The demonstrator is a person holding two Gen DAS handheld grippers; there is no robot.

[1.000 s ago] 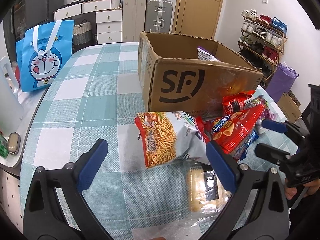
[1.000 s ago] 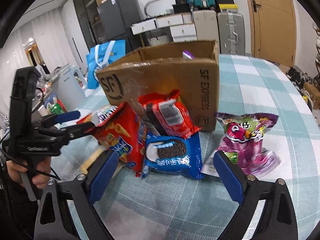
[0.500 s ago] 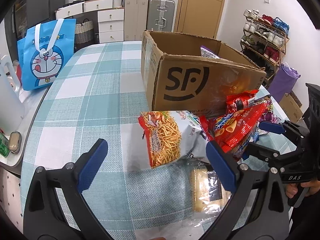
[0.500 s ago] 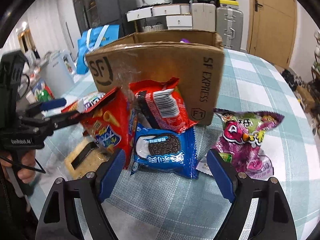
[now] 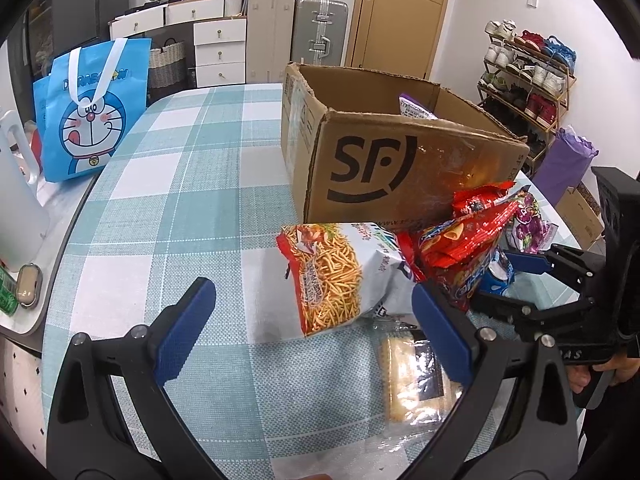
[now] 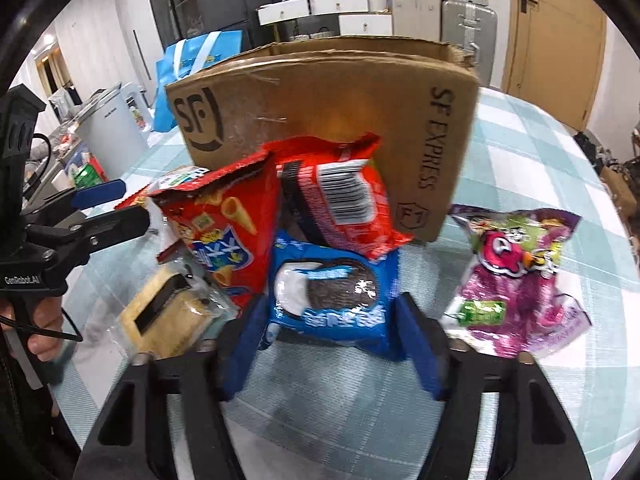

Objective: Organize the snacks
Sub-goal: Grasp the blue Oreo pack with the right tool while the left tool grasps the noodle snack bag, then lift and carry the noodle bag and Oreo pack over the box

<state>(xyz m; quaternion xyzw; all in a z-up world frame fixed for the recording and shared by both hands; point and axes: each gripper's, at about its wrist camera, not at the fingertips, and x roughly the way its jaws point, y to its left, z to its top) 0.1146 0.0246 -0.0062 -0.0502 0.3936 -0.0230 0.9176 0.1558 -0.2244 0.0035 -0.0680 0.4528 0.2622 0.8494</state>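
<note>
**Blue cookie packet between the closing right tool's pads**

The blue cookie packet (image 6: 332,300) lies on the checked worktop (image 6: 532,128) directly between the blue pads (image 6: 240,344) of the right tool (image 6: 332,344), whose jaws are closing on either side of it; whether the pads already press on the wrapper cannot be told. Six snack packs are out on the cloth: that blue one, two red bags leaning against the cardboard box (image 6: 320,96), a purple bag (image 6: 516,280) off to the right, a clear pack of crackers (image 6: 168,316) to the left, and a noodle-stick bag (image 5: 340,276) next to it. One more wrapper pokes up inside the single box. The left tool (image 5: 312,320) hangs over the cloth with its jaws wide apart and nothing in them, tilted downward toward the noodle-stick bag. A hand (image 6: 40,320) grips its handle at the left edge of the right wrist view.
</note>
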